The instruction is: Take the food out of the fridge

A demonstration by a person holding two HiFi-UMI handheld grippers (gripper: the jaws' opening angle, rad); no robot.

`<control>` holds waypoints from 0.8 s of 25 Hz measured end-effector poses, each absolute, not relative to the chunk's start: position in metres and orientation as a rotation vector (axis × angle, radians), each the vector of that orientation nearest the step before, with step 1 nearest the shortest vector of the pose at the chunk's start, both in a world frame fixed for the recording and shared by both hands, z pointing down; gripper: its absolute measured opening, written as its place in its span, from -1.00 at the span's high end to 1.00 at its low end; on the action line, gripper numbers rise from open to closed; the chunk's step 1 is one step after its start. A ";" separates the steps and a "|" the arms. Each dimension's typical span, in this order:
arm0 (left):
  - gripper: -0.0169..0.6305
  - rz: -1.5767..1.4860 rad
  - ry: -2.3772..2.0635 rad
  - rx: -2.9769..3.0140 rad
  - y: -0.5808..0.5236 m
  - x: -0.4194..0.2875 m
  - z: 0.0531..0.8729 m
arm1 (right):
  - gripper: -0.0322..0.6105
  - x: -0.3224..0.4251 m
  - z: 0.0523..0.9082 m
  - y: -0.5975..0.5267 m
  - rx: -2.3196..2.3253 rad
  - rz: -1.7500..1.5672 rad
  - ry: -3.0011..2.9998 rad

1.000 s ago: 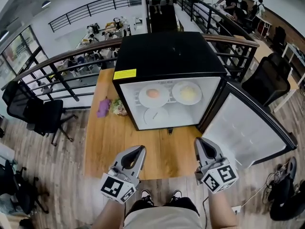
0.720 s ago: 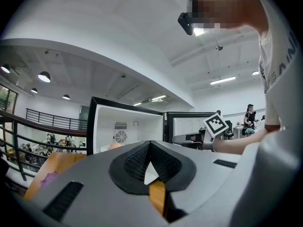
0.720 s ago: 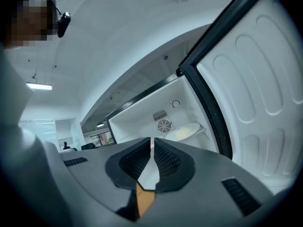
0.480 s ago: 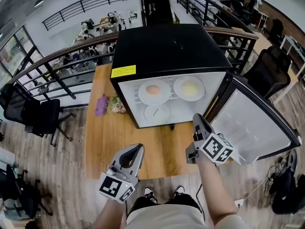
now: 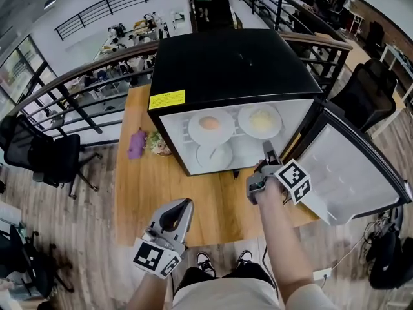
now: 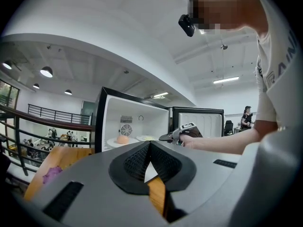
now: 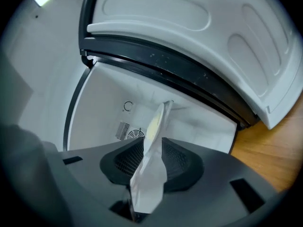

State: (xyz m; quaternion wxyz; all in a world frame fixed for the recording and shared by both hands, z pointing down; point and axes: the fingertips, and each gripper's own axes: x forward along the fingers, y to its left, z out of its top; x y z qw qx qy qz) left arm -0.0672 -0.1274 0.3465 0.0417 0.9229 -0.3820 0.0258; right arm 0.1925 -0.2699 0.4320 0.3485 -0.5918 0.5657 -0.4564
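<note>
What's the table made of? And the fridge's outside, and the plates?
Table: looks like wood, light brown with grain lines. Fridge outside: black, slightly shiny, maybe painted metal or plastic. Plates: white, glossy, ceramic or plastic; can't tell which.

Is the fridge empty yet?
No, in the head view the fridge holds an orange-food plate, a yellow-food plate and a lower plate.
</note>
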 end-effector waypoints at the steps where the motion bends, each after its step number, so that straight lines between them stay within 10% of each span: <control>1: 0.93 0.082 -1.171 2.821 -0.128 -0.068 0.348 | 0.55 0.195 0.435 -0.274 -1.533 -1.190 1.442; 20: 0.93 0.103 -1.184 2.794 -0.143 -0.078 0.357 | 0.66 0.203 0.442 -0.307 -1.403 -1.217 1.279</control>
